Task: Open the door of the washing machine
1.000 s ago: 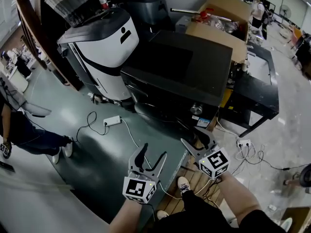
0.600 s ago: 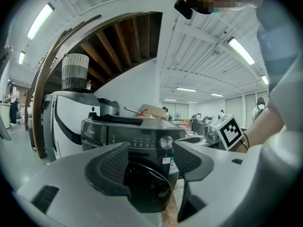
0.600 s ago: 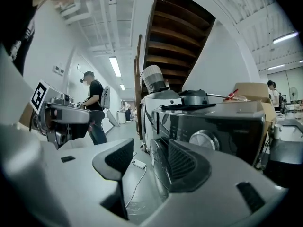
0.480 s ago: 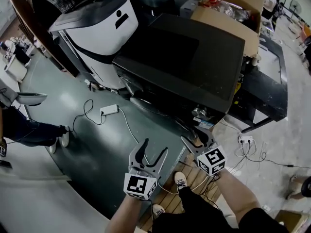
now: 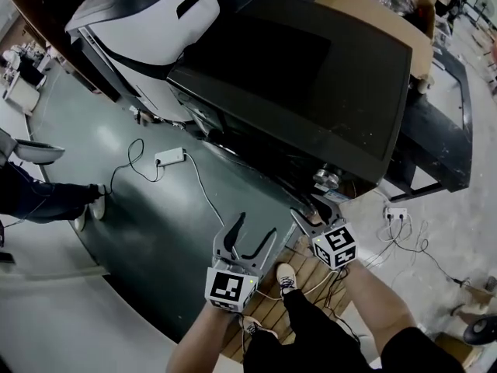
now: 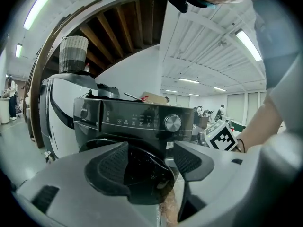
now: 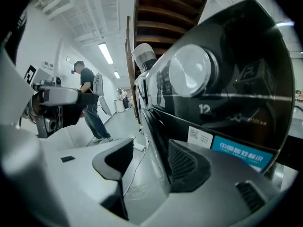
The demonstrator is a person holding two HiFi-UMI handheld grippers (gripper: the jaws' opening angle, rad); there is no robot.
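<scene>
The black front-loading washing machine fills the upper middle of the head view; its silver knob shows at the front right. My right gripper is open just below that knob, against the machine's front. In the right gripper view the round door's rim runs between my right gripper's spread jaws, with the knob above. My left gripper hangs open over the green floor, apart from the machine. Its view faces the control panel and dark door glass between the left gripper's jaws.
A white appliance stands left of the washer. A white power strip and cables lie on the green floor. A wooden pallet lies under my feet, a black bench at the right. A person's legs are at the left edge.
The head view has closed in over the washer. My right gripper has edged up against the machine's front below the knob. Both grippers stay open.
</scene>
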